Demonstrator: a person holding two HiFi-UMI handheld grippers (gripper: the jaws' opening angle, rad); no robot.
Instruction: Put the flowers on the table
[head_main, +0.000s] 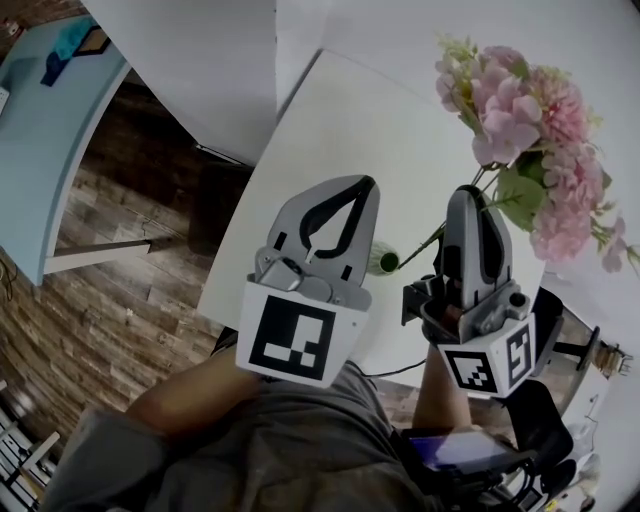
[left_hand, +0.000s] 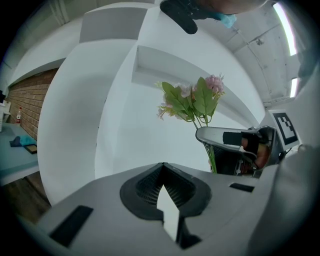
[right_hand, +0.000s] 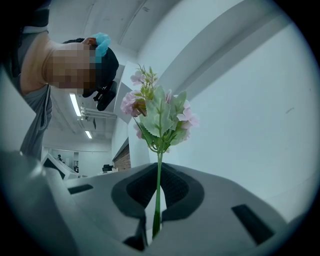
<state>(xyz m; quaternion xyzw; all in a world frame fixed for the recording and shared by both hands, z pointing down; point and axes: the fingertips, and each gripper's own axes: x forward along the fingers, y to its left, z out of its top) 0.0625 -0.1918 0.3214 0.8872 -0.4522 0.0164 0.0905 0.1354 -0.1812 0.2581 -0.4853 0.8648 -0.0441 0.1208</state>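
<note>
White tabletop (head_main: 350, 120): above it, right gripper (head_main: 468, 195) jaws pinched on green stem of pink flower bunch (head_main: 530, 135); left gripper (head_main: 368, 186) jaws closed, empty.

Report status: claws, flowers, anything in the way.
Left claw shut, empty. Right claw shut on flowers by the stem. Held over white table, not yet down. Nothing seen in the way.

1. I see a floor (head_main: 110, 300) made of brown wood boards.
2. A white table (head_main: 340, 130) stands over it, near the middle of my head view.
3. A light blue table (head_main: 40, 130) stands well apart from it, on the left.
4. A brick wall (left_hand: 30, 100) is at the side, next to a big white wall (left_hand: 75, 115).
5. Long lights (left_hand: 284, 27) shine on the ceiling.
</note>
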